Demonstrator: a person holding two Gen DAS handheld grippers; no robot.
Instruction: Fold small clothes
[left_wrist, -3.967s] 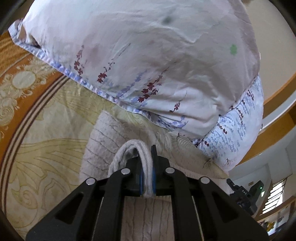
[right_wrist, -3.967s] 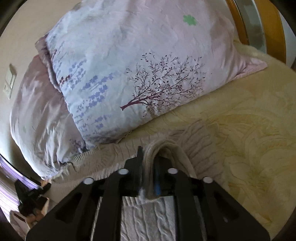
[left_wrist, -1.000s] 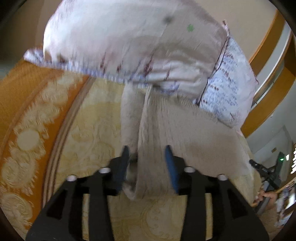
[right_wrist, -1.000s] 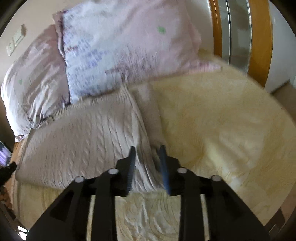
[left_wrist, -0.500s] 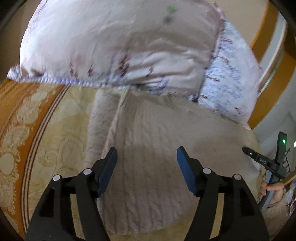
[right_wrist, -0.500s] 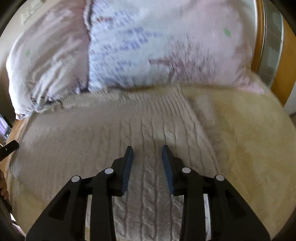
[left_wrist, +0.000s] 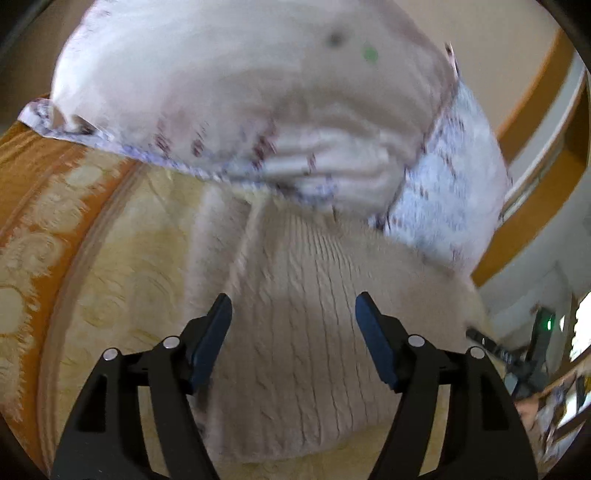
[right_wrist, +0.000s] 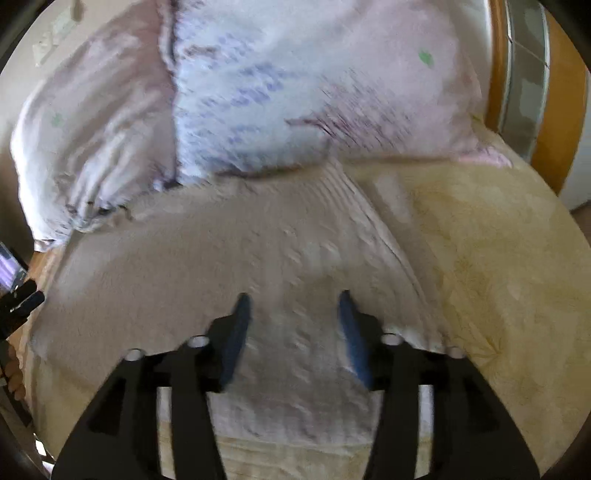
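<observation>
Sweater (left_wrist: 295, 350) lies flat beneath both grippers (left_wrist: 293, 314) (right_wrist: 291, 314); jaws just opened, released.

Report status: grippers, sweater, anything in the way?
Left gripper, right gripper: jaws just opening, nothing gripped. Knit sweater lies folded on bedspread. Pillows touch its far edge.

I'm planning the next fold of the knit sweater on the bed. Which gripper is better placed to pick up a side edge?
Probably the left gripper: the sweater's side edge lies just beside its finger. The right gripper hovers more over the middle. Both are open, holding nothing.
</observation>
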